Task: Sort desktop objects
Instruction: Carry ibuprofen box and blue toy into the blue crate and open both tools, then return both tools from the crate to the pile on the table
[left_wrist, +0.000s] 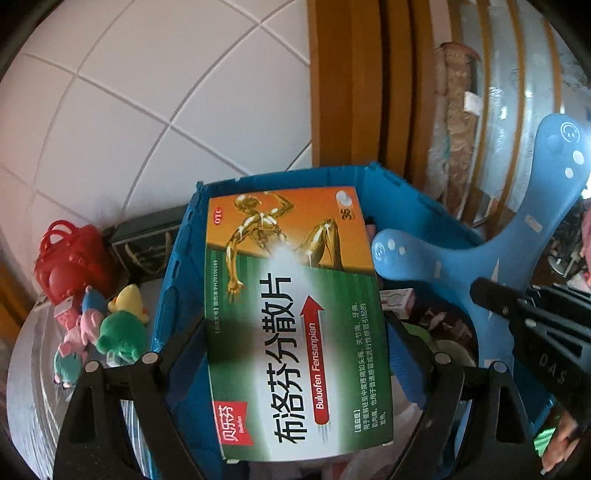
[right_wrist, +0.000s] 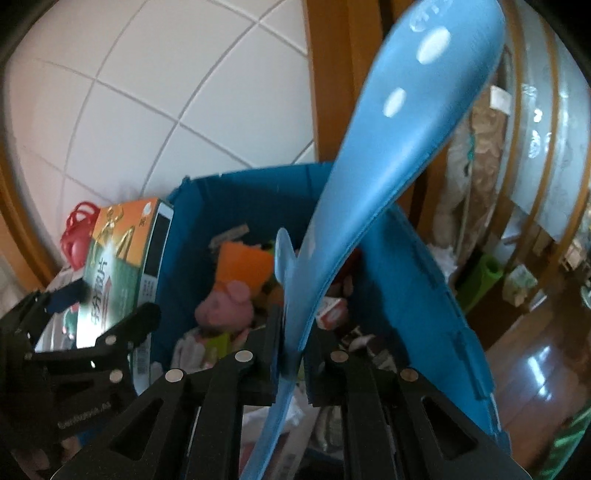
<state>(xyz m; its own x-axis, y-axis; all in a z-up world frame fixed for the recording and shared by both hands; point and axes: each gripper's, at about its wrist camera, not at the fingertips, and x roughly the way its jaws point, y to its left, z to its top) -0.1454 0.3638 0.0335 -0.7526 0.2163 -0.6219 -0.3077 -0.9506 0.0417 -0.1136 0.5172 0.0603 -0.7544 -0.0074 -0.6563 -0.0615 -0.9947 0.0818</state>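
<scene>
A green-and-orange carton (left_wrist: 295, 325) lettered "Buluofen Fensanpian" and "OTC" is clamped flat between the wide-set jaws of the left gripper (left_wrist: 295, 354), over a blue plastic bin (left_wrist: 177, 280). The right gripper (right_wrist: 291, 354) pinches a smooth blue three-armed toy (right_wrist: 369, 177) above the cluttered bin; white wall tiles (left_wrist: 147, 110) lie beyond.

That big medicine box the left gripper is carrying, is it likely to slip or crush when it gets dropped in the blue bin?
The medicine box is glossy printed card, so it could slide between the left gripper's fingers. It looks like thin carton, probably light for its size and easy to dent if squeezed. Flat and wide, it should land flat in the blue bin rather than roll.
</scene>
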